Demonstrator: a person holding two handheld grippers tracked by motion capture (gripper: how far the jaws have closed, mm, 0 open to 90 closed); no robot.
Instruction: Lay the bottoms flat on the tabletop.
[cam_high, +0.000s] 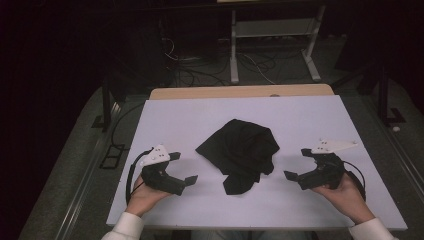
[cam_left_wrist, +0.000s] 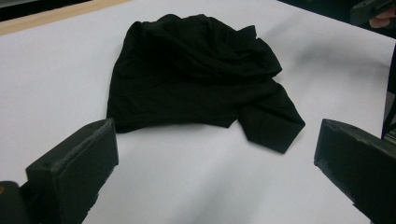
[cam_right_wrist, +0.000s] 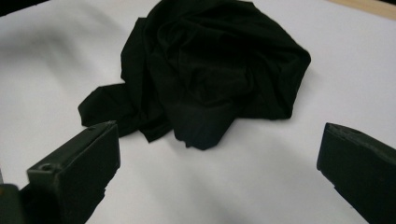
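Hands come in from the near edge of the table (cam_high: 165, 115), each holding a gripper low over the white surface. On the person's left, the left gripper (cam_high: 185, 167) has its jaws spread wide apart with nothing between them; on the right, the right gripper (cam_high: 298, 164) mirrors it, jaws equally wide and empty. Both point inward, likely so each can take one side of what lies between them. That thing is a black cloth (cam_high: 241, 152), crumpled in a loose heap near the middle of the table, touching neither gripper. One flap (cam_left_wrist: 275, 123) trails toward the near edge, an easy corner to seize. Beyond the white sheet runs a strip of bare wood (cam_high: 240, 91), then cables (cam_high: 200, 70) on a dark floor.
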